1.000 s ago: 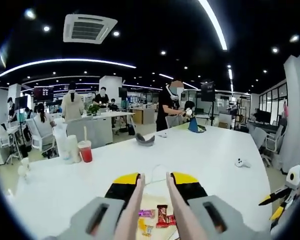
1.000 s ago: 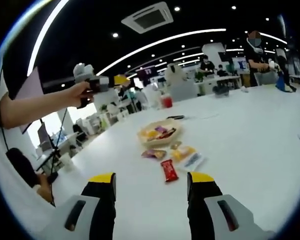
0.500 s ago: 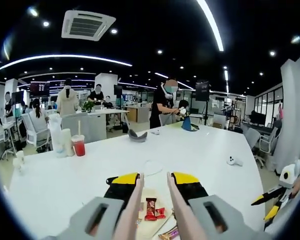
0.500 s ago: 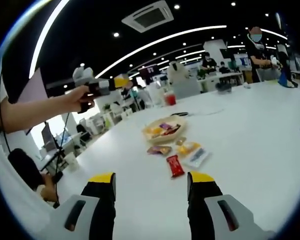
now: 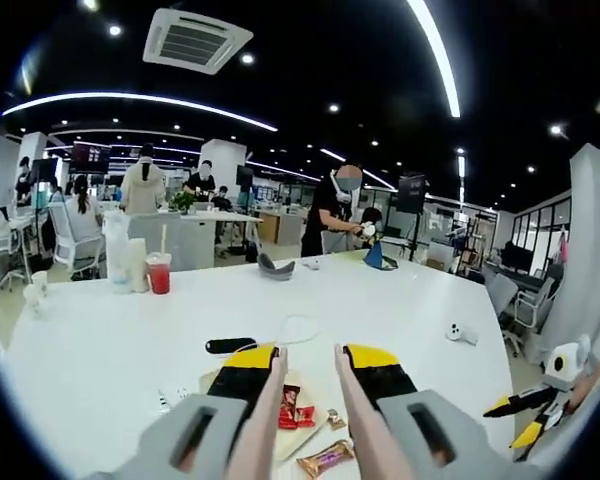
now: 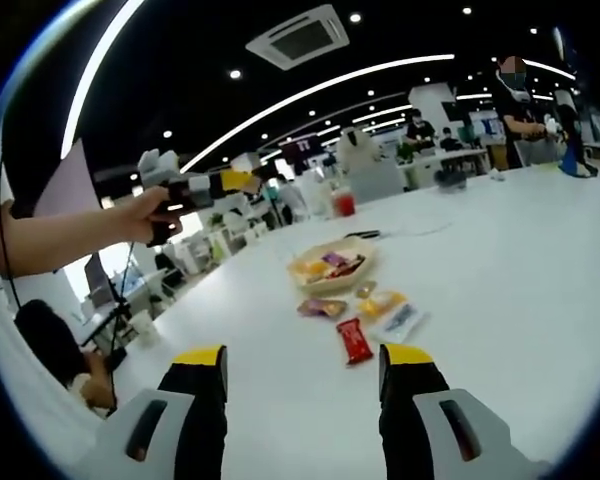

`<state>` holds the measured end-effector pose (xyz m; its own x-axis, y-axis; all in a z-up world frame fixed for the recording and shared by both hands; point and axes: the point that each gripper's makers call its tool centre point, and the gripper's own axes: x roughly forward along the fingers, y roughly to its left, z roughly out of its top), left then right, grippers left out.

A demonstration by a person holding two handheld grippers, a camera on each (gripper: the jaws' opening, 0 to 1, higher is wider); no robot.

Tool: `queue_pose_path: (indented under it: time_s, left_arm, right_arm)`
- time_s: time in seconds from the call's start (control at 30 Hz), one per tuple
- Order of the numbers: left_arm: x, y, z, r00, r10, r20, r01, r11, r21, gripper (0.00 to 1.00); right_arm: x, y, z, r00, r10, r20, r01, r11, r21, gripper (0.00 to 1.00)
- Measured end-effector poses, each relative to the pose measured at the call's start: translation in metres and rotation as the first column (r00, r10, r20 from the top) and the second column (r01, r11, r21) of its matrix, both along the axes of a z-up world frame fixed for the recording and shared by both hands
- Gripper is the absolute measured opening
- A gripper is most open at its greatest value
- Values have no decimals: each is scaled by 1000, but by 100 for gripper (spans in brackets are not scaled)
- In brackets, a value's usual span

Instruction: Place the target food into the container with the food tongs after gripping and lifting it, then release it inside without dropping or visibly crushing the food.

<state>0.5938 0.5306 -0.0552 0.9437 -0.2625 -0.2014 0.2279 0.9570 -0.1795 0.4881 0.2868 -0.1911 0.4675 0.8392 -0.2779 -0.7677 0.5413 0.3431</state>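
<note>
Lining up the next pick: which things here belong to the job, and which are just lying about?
Job: tongs in left gripper; shallow dish of snacks; red wrapped snack; yellow packet; open right gripper.

Lying about: red drink cup; white controller; black pen.

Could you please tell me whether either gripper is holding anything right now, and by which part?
The left gripper clasps the food tongs across both arms; the right gripper is open and holds nothing.
</note>
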Motion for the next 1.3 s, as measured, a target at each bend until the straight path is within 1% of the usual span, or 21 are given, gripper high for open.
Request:
queue_pose_path:
  time_s: [0.1, 0.23, 0.4, 0.5, 0.57, 0.7, 0.9, 1.0, 1.13, 1.23, 1.3]
  left_arm:
    - [-3, 2, 2, 1000, 0, 3, 0, 1000, 2, 24]
    - [-8, 5, 0, 1000, 2, -1, -2, 1000, 5, 25]
    - [-17, 7, -6, 1000, -13, -20, 13, 1000, 1, 25]
    - [-19, 4, -7, 1000, -19, -21, 19, 1000, -6, 25]
    - [-21, 1, -8, 1000, -22, -14, 21, 1000, -11, 25]
    - [-27, -7, -12, 1000, -26, -10, 26, 1000, -11, 25]
    - [-32, -15, -20, 1000, -22, -8, 21, 998, -56, 25]
    - [-37, -23, -27, 1000, -29, -8, 29, 998, -64, 25]
    - [-45, -34, -43, 999, -39, -37, 36, 996, -78, 25]
    - [-48, -40, -47, 998, -48, -39, 45, 996, -75, 25]
    - [-49, -40, -47, 998, -44, -35, 42, 996, -73, 25]
  right_arm:
    - [-1, 3, -1, 1000, 6, -5, -6, 1000, 4, 62]
    - [-1, 8, 0, 1000, 11, 1, -11, 1000, -4, 63]
    - [-2, 5, 1, 1000, 3, -1, -3, 1000, -6, 64]
    - [-2, 2, -2, 1000, -4, -13, 4, 1000, -11, 64]
    - [-2, 1, -3, 1000, -4, -17, 4, 1000, -14, 64]
    - [-3, 1, 1, 999, -1, -39, 2, 1000, 19, 64]
    - [-6, 2, -2, 999, 23, -29, -23, 1000, -3, 64]
    - [-3, -1, -4, 999, 24, -26, -25, 1000, -18, 64]
    - [-2, -3, -1, 1000, 19, -21, -20, 1000, -18, 64]
    - [-1, -4, -3, 1000, 15, -20, -15, 1000, -27, 65]
    - [0, -5, -6, 999, 10, -30, -11, 1000, -28, 65]
